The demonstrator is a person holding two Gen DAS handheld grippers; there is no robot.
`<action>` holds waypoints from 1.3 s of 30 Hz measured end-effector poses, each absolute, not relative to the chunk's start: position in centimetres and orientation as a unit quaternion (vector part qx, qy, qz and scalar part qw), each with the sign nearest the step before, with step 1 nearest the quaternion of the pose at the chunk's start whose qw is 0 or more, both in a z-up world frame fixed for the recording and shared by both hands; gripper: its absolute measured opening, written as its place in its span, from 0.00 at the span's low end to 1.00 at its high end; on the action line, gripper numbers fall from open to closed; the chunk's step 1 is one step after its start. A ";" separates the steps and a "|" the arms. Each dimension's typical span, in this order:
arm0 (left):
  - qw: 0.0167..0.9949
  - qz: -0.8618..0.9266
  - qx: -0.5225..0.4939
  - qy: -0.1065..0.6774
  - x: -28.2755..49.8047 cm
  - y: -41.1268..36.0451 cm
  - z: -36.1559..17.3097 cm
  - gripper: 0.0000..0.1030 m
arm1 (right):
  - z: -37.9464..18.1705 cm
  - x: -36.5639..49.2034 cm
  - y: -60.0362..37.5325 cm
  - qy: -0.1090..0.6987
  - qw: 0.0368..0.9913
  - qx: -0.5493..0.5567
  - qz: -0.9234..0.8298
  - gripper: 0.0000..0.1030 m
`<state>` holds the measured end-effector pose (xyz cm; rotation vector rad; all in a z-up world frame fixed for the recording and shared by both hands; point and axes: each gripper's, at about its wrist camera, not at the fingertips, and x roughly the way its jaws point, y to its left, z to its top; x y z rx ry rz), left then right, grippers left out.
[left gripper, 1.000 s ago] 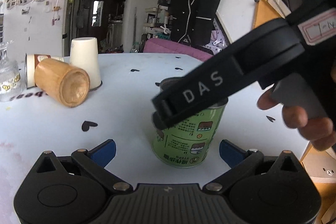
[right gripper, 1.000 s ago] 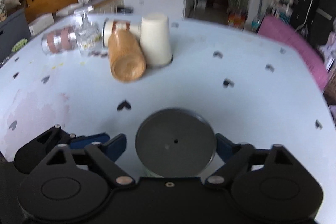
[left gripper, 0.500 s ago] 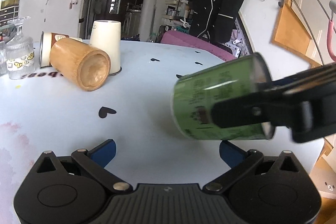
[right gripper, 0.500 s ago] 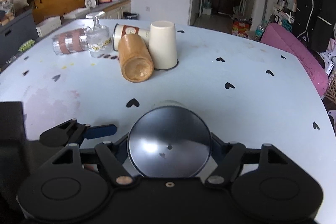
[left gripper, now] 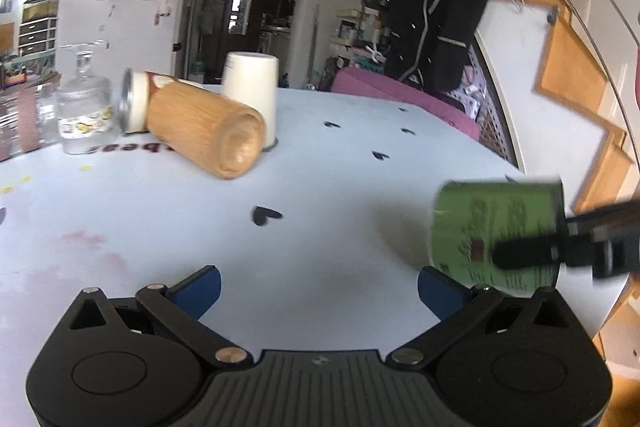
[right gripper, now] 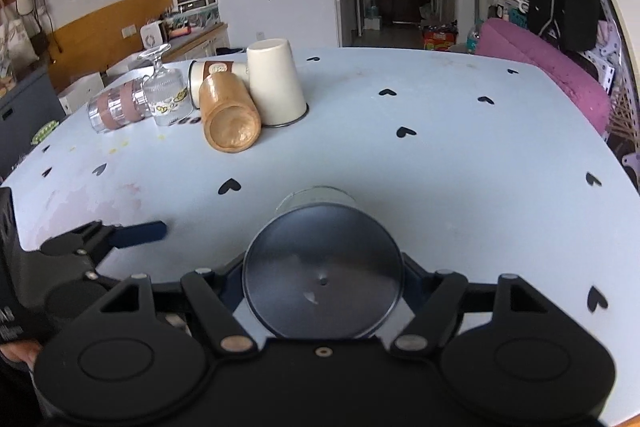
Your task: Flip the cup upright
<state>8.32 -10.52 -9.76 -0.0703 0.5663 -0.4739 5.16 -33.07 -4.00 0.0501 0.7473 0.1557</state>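
My right gripper [right gripper: 322, 279] is shut on a green printed metal cup [left gripper: 496, 231] and holds it on its side above the table. In the right wrist view the cup's dark round base [right gripper: 322, 277] faces the camera between the jaws. In the left wrist view the cup hangs at the right with a black right finger [left gripper: 532, 253] across it. My left gripper [left gripper: 318, 281] is open and empty, low over the table, left of the cup; one blue finger [right gripper: 138, 231] shows in the right wrist view.
A wooden cup [right gripper: 228, 111] lies on its side at the back left. Beside it stand an upside-down cream cup [right gripper: 276, 83] and an upside-down glass [right gripper: 166, 95]. A paper cup [right gripper: 216, 69] and a striped glass [right gripper: 114, 107] lie there too. The table's right edge [left gripper: 520, 171] is close.
The right gripper lifted the green cup off the table, tipped it onto its side and carried it to the right. The left gripper stayed open and drew back a little.
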 end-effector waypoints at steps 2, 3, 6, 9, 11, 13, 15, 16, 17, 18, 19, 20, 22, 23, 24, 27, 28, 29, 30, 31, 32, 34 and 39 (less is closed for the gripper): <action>0.932 -0.232 -0.043 0.276 8.3 -10.0 -9.4 1.00 | -4.4 4.6 -32.9 0.366 0.927 0.025 0.076 0.73; 0.932 -0.232 -0.045 0.276 8.4 -9.9 -9.2 1.00 | -4.6 4.2 -32.8 0.369 0.926 0.021 0.074 0.73; 0.925 -0.240 -0.060 0.287 8.6 -9.7 -8.6 1.00 | -5.5 3.7 -32.4 0.386 0.920 0.010 0.070 0.73; 0.908 -0.259 -0.084 0.318 9.2 -9.9 -8.1 1.00 | -6.3 3.3 -32.3 0.399 0.915 -0.005 0.064 0.73; 0.892 -0.276 -0.107 0.342 9.7 -10.3 -8.2 1.00 | -6.6 3.3 -32.2 0.404 0.913 -0.015 0.059 0.73; 0.865 -0.299 -0.144 0.377 10.5 -10.9 -8.3 1.00 | -7.0 3.2 -32.1 0.406 0.912 -0.021 0.056 0.73; 0.836 -0.313 -0.186 0.410 11.3 -11.7 -8.5 1.00 | -7.2 3.1 -32.1 0.401 0.914 -0.022 0.056 0.73; 0.824 -0.317 -0.205 0.423 11.6 -12.1 -8.7 1.00 | -7.3 3.1 -32.1 0.399 0.915 -0.023 0.056 0.73; 0.813 -0.321 -0.218 0.434 11.9 -12.5 -8.7 1.00 | -7.3 3.0 -32.1 0.396 0.916 -0.022 0.055 0.73; 0.805 -0.324 -0.228 0.442 12.2 -12.9 -8.8 1.00 | -7.3 2.9 -32.1 0.394 0.917 -0.022 0.056 0.73; 0.800 -0.326 -0.236 0.445 12.3 -13.3 -8.8 1.00 | -7.3 2.9 -32.2 0.393 0.918 -0.022 0.056 0.73; 0.795 -0.328 -0.245 0.448 12.5 -13.6 -8.8 0.99 | -7.4 2.8 -32.2 0.392 0.918 -0.023 0.057 0.73; 0.785 -0.329 -0.258 0.457 12.9 -14.2 -8.9 0.99 | -7.2 2.7 -32.1 0.392 0.918 -0.030 0.057 0.81; 0.779 -0.330 -0.265 0.463 13.1 -14.5 -9.0 0.99 | -7.0 2.6 -32.2 0.387 0.920 -0.032 0.058 0.90; 0.771 -0.333 -0.274 0.469 13.2 -14.7 -9.1 0.98 | -6.7 2.3 -32.3 0.379 0.923 -0.031 0.060 0.91; 0.754 -0.338 -0.294 0.481 13.4 -15.2 -9.3 0.96 | -5.3 1.7 -32.9 0.360 0.930 -0.016 0.067 0.90; 0.748 -0.338 -0.300 0.486 13.4 -15.4 -9.5 0.96 | -4.8 1.5 -33.0 0.351 0.934 -0.013 0.066 0.87; 0.742 -0.337 -0.306 0.492 13.5 -15.5 -9.7 0.96 | -4.4 1.3 -33.1 0.343 0.937 -0.013 0.064 0.84; 0.736 -0.337 -0.312 0.498 13.6 -15.8 -10.0 0.96 | -4.1 1.1 -33.2 0.337 0.940 -0.012 0.060 0.82; 0.732 -0.338 -0.314 0.502 13.7 -15.9 -10.2 0.95 | -3.9 1.1 -33.3 0.334 0.941 -0.011 0.058 0.78; 0.728 -0.339 -0.315 0.506 13.7 -16.1 -10.5 0.95 | -3.8 1.2 -33.4 0.333 0.941 -0.010 0.058 0.71; 0.723 -0.339 -0.319 0.510 13.8 -16.4 -10.9 0.93 | -3.9 1.2 -33.4 0.333 0.940 -0.002 0.069 0.60; 0.722 -0.337 -0.328 0.507 14.1 -16.5 -11.1 0.88 | -4.3 0.5 -32.6 0.322 0.943 -0.026 0.075 0.60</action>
